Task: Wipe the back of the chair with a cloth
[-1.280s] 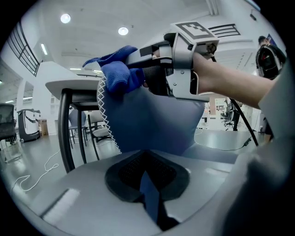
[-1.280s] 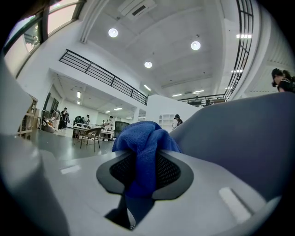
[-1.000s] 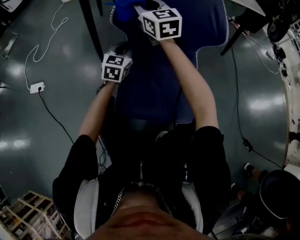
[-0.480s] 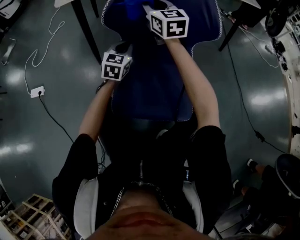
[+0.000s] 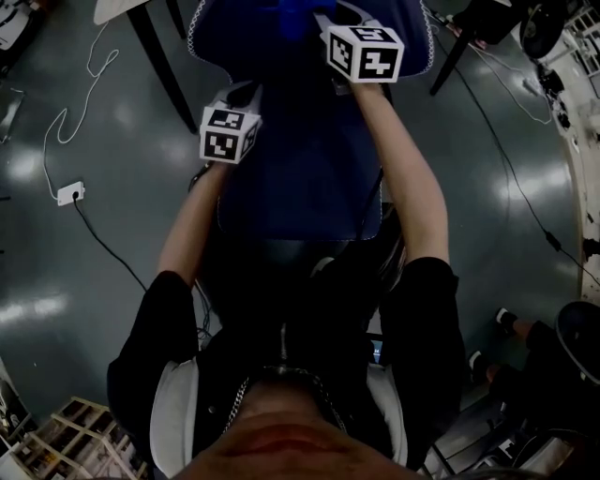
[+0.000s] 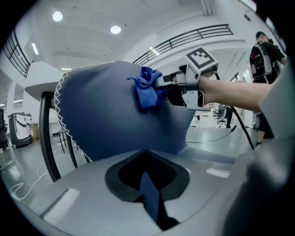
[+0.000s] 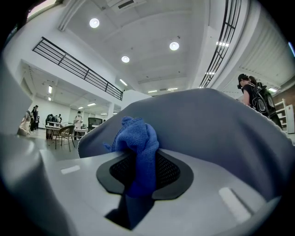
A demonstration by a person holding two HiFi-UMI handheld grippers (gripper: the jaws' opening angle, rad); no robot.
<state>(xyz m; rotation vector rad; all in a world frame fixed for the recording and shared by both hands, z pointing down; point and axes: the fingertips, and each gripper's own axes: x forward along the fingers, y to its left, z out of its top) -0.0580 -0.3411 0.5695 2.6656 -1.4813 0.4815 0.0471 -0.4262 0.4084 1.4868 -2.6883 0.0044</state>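
The blue fabric chair back (image 5: 300,159) stands in front of me, edged with white stitching. My left gripper (image 5: 242,94) is at its left edge, shut on a thin fold of the chair back (image 6: 106,115). My right gripper (image 5: 317,17) is up at the top of the back, shut on a crumpled blue cloth (image 7: 138,147). In the left gripper view the cloth (image 6: 146,90) is pressed against the upper face of the back, with the right gripper (image 6: 161,87) behind it. In the head view the cloth (image 5: 292,7) shows only partly.
A black table leg (image 5: 155,56) stands left of the chair. A white power strip (image 5: 70,194) and its cable lie on the floor at left, crates (image 5: 70,436) at bottom left, a black cable (image 5: 511,169) at right. A person with a backpack (image 7: 253,99) stands beyond.
My right gripper has slid the cloth to the right along the top of the chair back. The left gripper has kept its hold at the left edge.
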